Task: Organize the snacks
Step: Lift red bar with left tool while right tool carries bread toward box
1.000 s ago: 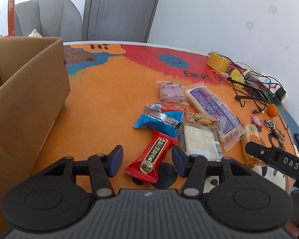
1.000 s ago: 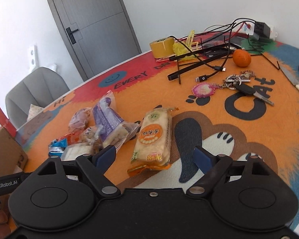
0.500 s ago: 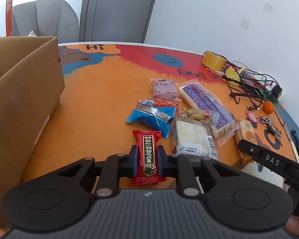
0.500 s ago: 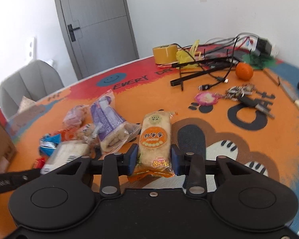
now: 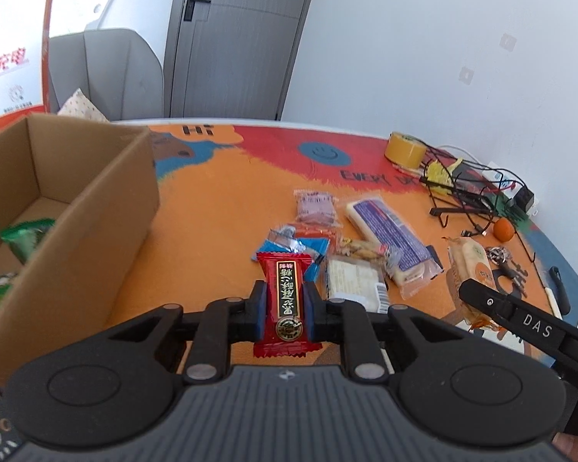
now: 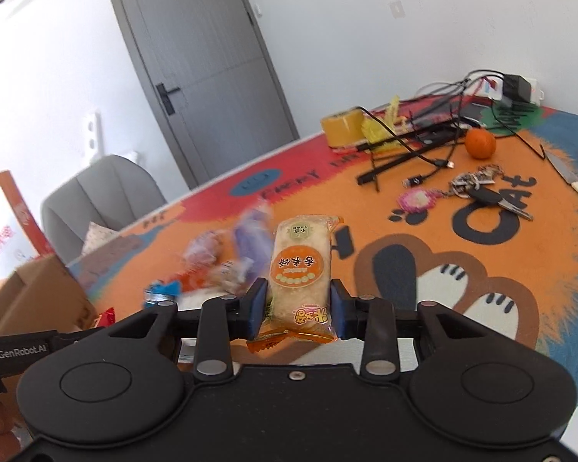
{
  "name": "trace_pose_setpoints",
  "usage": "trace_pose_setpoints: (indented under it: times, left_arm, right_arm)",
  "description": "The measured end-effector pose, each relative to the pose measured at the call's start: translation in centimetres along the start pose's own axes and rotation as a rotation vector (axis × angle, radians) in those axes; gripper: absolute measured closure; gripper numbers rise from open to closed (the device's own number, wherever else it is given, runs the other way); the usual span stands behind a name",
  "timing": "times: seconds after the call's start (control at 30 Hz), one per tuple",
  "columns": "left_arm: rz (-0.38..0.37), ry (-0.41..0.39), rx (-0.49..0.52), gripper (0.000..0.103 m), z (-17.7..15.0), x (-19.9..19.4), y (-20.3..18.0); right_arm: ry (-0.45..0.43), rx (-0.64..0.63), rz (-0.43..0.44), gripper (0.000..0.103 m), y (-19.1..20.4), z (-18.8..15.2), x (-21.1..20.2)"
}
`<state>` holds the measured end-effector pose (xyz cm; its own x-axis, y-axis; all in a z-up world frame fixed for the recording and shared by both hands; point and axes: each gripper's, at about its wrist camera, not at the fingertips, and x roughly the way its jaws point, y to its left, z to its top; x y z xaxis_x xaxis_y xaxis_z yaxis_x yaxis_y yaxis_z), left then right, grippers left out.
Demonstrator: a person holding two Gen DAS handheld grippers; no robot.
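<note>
My left gripper (image 5: 285, 308) is shut on a red snack bar (image 5: 286, 296) and holds it above the orange table mat. To its left stands an open cardboard box (image 5: 108, 208) with green packets (image 5: 25, 236) inside. Several snacks lie ahead: a blue pack (image 5: 312, 248), a white cracker pack (image 5: 352, 281), a purple-labelled pack (image 5: 389, 227) and a pink one (image 5: 316, 208). My right gripper (image 6: 298, 310) is shut on an orange-labelled rice cracker pack (image 6: 299, 265), lifted off the mat. That pack (image 5: 472, 265) also shows in the left wrist view, beside the right gripper's arm.
At the far right lie a tape roll (image 5: 404, 150), tangled black cables (image 6: 424, 134), an orange fruit (image 6: 480, 143), keys (image 6: 481, 188) and a knife (image 6: 574, 184). A grey chair (image 5: 108, 73) and a grey door (image 5: 235, 38) stand behind the table. A printed orange carton (image 5: 15, 46) rises behind the box.
Both grippers closed on their packs, the left on the red bar and the right on the rice cracker pack, then lifted them off the mat. The box interior has come into view.
</note>
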<state>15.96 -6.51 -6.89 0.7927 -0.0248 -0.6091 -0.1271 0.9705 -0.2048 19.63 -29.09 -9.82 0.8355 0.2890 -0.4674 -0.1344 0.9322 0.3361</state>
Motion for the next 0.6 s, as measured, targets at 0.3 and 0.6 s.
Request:
trace_pose_setpoints:
  times: [0.3, 0.6]
  left_arm:
    - [0.007, -0.057, -0.007, 0.085, 0.7, -3.0, 0.8]
    - [0.021, -0.119, -0.039, 0.085, 1.6, -5.5, 2.4]
  right_arm:
    - [-0.029, -0.003, 0.062, 0.068, 1.6, 0.1, -1.8]
    - [-0.049, -0.02, 0.129, 0.068, 3.7, 0.6, -2.7]
